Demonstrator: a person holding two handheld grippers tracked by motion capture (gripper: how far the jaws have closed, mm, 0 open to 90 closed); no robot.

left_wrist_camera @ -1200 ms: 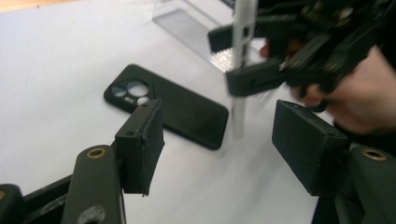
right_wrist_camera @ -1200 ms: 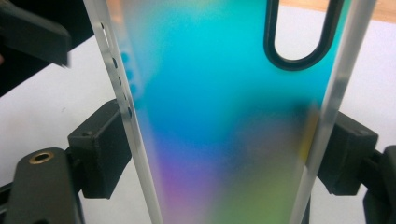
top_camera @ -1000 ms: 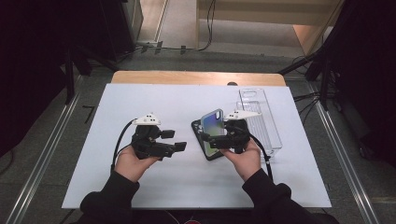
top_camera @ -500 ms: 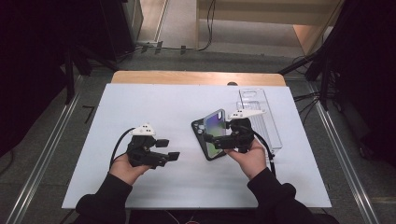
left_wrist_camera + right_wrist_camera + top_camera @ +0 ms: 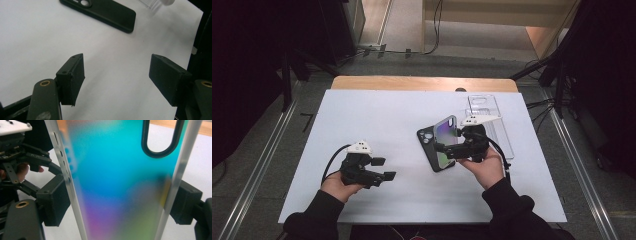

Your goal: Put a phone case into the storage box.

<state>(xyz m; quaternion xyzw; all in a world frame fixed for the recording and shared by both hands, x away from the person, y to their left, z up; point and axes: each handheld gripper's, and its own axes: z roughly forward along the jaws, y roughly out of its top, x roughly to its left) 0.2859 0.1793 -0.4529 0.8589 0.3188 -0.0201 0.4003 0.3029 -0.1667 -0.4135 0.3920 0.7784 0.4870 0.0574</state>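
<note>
Presently catalogued: one white table sheet (image 5: 387, 120) over a wooden tabletop, bearing the items below.

Item one: iridescent phone case (image 5: 445, 135), translucent, with frosted side rails and a black-rimmed camera cutout. Held raised and tilted above the sheet, right of centre, gripped across its width by the right gripper (image 5: 452, 148). In the right gripper view both black pads press on the case's (image 5: 120, 185) two long edges; the colours run from teal at the top to magenta and green lower down.

Item two: black phone (image 5: 437, 156), or possibly a dark case, since the high view leaves this unclear. It lies flat on the sheet directly beneath the iridescent case, camera end toward the far side. The left gripper view shows its (image 5: 105, 12) dark back with two lens rings.

Item three: clear plastic case (image 5: 489, 117), lying on the sheet's far right portion, behind the right hand (image 5: 486, 167).

Item four: left gripper (image 5: 382, 170), low over the near-left part of the sheet, jaws spread wide with nothing between them, well apart from the phone.
</note>
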